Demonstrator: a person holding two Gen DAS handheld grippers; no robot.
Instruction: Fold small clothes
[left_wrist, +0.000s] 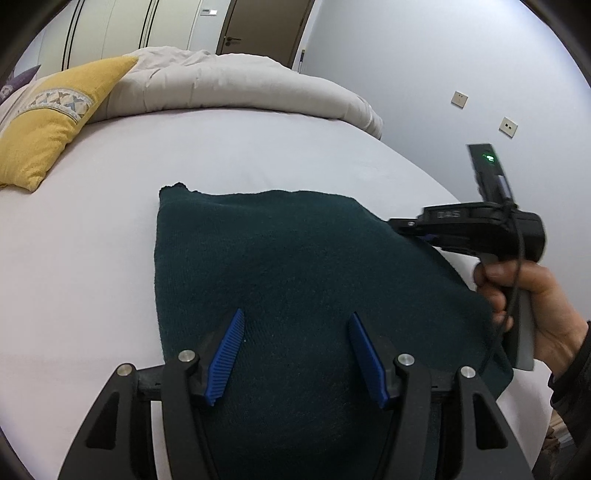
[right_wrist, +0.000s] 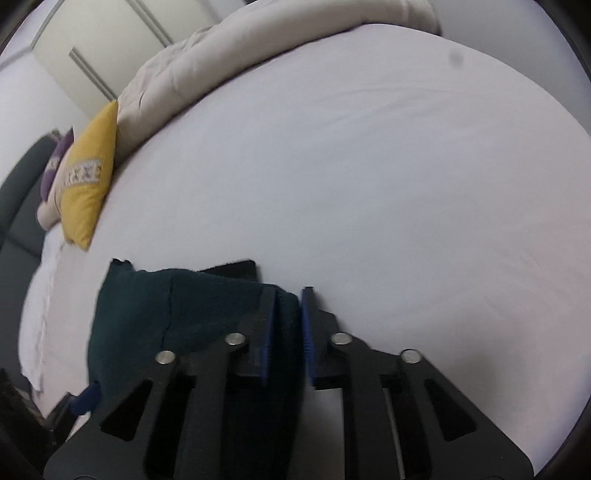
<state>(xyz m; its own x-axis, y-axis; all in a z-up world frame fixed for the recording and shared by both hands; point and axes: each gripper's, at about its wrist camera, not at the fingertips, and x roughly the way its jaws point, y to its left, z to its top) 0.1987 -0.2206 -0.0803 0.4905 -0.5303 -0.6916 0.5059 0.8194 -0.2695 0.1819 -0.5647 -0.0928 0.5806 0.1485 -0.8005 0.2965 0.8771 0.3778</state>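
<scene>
A dark green knitted garment (left_wrist: 295, 251) lies spread on the white bed sheet (left_wrist: 85, 266). My left gripper (left_wrist: 297, 323) hangs over its near part, blue pads wide apart with only the flat cloth below them; I cannot tell whether they touch it. A hand (left_wrist: 517, 291) holds my right gripper (left_wrist: 400, 223) at the garment's right edge. In the right wrist view the garment (right_wrist: 140, 317) is bunched and lifted at that edge. There the right gripper (right_wrist: 288, 295) has its blue pads nearly together, with a fold of the green cloth pinched between them.
A yellow cushion (left_wrist: 51, 125) lies at the far left of the bed, and a rumpled beige duvet (left_wrist: 240, 85) runs along the far side. Behind it are a wall with two sockets (left_wrist: 508, 127) and a door (left_wrist: 258, 26). The bed's right edge runs close behind the right gripper.
</scene>
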